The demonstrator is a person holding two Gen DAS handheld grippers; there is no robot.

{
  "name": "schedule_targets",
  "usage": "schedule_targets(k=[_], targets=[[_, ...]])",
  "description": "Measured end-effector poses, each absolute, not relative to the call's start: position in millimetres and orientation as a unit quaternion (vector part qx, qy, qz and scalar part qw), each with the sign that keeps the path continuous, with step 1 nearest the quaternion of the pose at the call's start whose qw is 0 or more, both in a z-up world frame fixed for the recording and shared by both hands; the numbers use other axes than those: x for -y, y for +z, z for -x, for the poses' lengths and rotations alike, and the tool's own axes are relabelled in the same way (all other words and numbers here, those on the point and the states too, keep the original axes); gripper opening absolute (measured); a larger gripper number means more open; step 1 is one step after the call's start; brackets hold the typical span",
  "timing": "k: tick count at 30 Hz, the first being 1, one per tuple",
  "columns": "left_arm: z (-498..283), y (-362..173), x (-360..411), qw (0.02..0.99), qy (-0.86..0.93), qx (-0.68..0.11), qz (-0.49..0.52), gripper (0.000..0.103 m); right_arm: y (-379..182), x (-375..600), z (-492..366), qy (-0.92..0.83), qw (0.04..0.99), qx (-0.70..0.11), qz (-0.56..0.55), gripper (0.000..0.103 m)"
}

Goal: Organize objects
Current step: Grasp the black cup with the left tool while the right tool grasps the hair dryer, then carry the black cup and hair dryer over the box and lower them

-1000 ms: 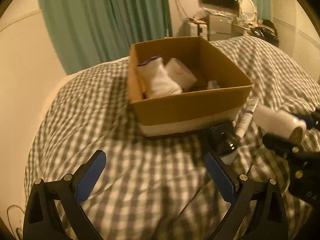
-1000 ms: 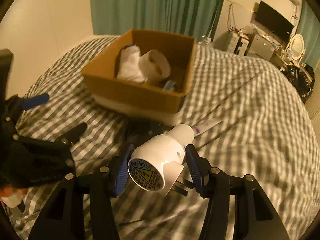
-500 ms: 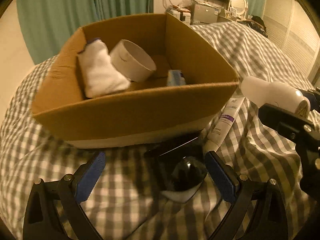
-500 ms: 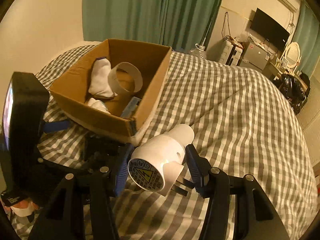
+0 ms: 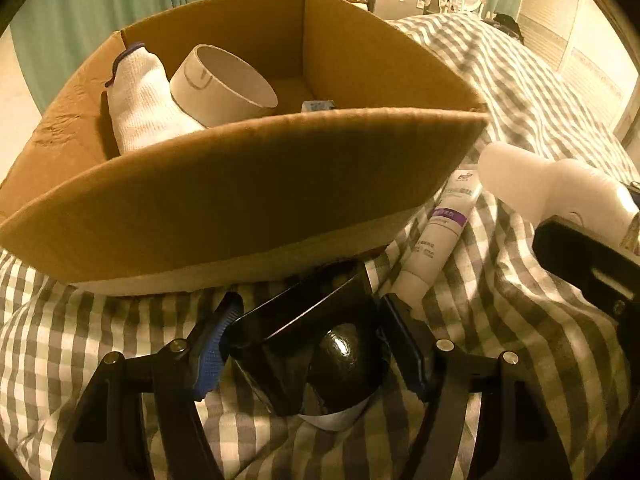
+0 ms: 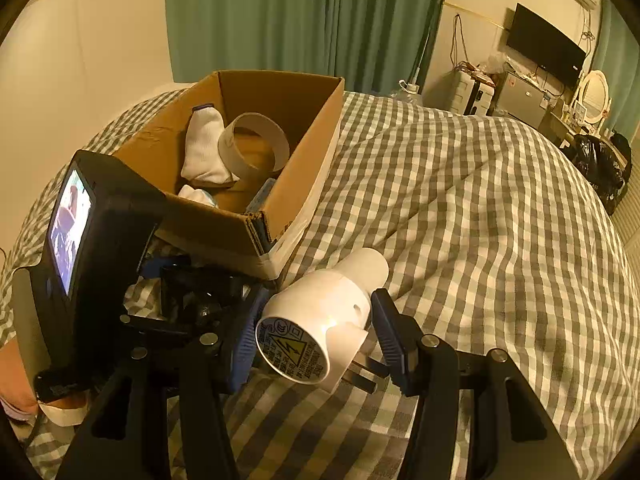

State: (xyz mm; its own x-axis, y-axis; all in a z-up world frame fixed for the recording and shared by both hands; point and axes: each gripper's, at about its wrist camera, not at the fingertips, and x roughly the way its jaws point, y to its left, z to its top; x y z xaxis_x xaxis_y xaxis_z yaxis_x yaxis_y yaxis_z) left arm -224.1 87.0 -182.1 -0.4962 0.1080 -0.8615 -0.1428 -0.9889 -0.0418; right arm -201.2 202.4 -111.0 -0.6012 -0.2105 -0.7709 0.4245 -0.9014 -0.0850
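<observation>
Left claw (image 5: 306, 344): fingers pressed against both sides of a glossy black device (image 5: 316, 348) that lies on the checked bedspread (image 5: 520, 320), just in front of the cardboard box (image 5: 240, 192); whether it is lifted off the cloth cannot be told. Right claw (image 6: 316, 340): pinching a white plug-in adapter (image 6: 320, 320), held clear of the bed with its warning label and prongs toward the camera, presumably ready for carrying to the box. The box stands open on the bed and holds a white sock (image 5: 144, 108), a white ring-shaped roll (image 5: 224, 88) and a small blue item (image 5: 318, 106). A white tube (image 5: 440, 232) lies on the bedspread against the box's right corner, not yet collected. Judgement: the box is the collection point, with two items in hand and the tube outstanding
</observation>
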Motion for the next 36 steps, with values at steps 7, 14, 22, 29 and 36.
schedule_targets(k=[7, 14, 22, 29, 36], targets=[[207, -159, -65, 0.076, 0.86, 0.033, 0.503, 0.043, -106, -201, 187, -0.886, 0.176, -0.136, -0.407, 0.053], [187, -150, -44, 0.068, 0.863, 0.044, 0.499, 0.034, -95, -197, 168, -0.889, 0.171, -0.141, -0.402, 0.053], [147, -118, -29, 0.049, 0.887, 0.036, 0.458, 0.033, -77, -184, 142, -0.894, 0.172, -0.154, -0.383, 0.053], [130, -89, -18, 0.037, 0.904, 0.041, 0.425, 0.033, -52, -164, 118, -0.899, 0.186, -0.175, -0.357, 0.053], [123, -53, -3, 0.03, 0.918, 0.055, 0.393, 0.033, -19, -151, 107, -0.903, 0.207, -0.175, -0.335, 0.053]])
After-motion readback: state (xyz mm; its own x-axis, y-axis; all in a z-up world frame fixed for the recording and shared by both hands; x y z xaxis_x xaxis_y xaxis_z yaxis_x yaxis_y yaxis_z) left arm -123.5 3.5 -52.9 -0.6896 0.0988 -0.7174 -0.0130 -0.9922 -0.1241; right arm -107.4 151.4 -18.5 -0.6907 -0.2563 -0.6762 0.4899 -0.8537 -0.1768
